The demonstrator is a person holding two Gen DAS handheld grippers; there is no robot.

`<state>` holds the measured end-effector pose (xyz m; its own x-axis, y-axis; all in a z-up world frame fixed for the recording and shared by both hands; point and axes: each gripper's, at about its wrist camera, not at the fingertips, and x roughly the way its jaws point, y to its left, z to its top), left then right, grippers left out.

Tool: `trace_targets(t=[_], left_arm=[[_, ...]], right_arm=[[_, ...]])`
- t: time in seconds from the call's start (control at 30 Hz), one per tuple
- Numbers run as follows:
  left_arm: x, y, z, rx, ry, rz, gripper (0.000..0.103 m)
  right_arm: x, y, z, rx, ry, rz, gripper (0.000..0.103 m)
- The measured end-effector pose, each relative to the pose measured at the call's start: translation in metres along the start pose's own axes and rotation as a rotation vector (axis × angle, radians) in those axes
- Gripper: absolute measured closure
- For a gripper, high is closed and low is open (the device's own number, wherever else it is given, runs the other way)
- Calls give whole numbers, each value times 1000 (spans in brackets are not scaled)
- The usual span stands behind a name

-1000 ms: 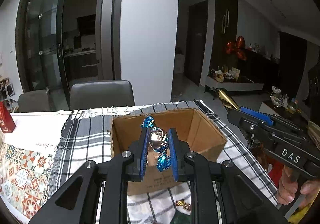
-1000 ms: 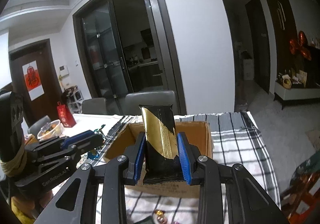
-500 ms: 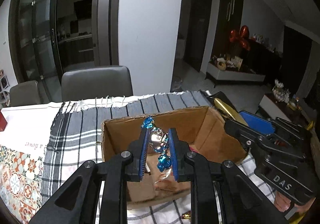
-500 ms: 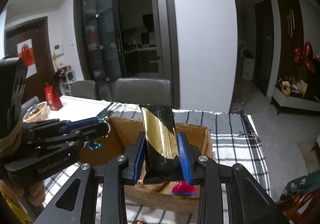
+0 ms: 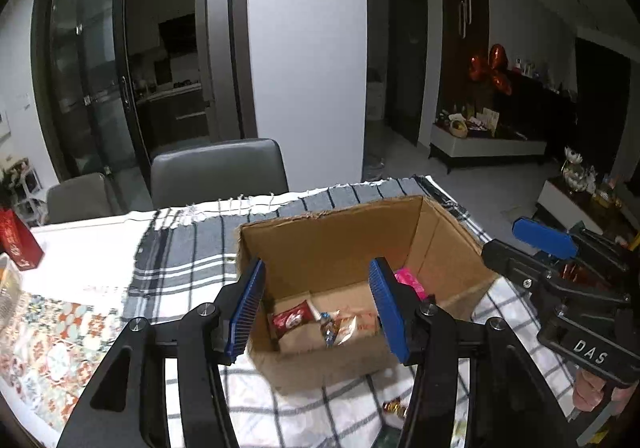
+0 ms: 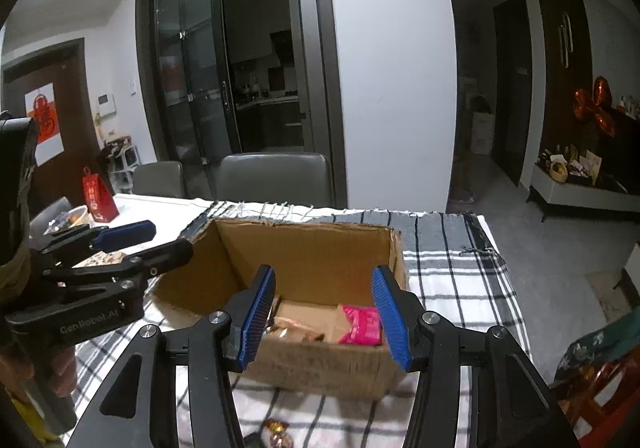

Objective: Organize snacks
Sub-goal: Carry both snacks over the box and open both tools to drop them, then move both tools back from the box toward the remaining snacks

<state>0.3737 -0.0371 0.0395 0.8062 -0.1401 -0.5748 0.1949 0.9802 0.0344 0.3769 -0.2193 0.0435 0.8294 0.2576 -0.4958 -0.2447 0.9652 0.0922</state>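
An open cardboard box (image 5: 332, 236) stands on a checked cloth and also shows in the right wrist view (image 6: 304, 248). Inside lie a red packet (image 5: 291, 321), a blue-wrapped candy (image 5: 327, 330), a clear wrapped snack (image 5: 347, 324) and a pink packet (image 5: 408, 280), the last also in the right wrist view (image 6: 360, 324). My left gripper (image 5: 320, 308) is open and empty above the box's near edge. My right gripper (image 6: 325, 314) is open and empty above the box; it also shows at the right of the left wrist view (image 5: 532, 248).
A gold-wrapped candy (image 6: 277, 426) lies on the checked cloth (image 6: 452, 272) in front of the box. A red gift bag (image 6: 98, 200) and a bowl (image 6: 70, 216) stand at the table's left. Grey chairs (image 6: 276, 178) stand behind the table.
Both grippers have opened. The blue candy has dropped from the left one into the box, and the black-and-gold packet has left the right one. Both grippers moved closer over the box.
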Motion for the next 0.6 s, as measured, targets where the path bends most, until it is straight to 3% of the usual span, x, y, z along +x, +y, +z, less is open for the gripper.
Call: trace_targets(t=[0.3, 0.6], left_arm=[[-46, -15, -27, 44, -26, 35, 50], [-72, -13, -63, -5, -3, 38, 50]], right_arm=[[-36, 6, -30, 20, 14, 27, 52], [-61, 11, -53, 40, 20, 1, 52]])
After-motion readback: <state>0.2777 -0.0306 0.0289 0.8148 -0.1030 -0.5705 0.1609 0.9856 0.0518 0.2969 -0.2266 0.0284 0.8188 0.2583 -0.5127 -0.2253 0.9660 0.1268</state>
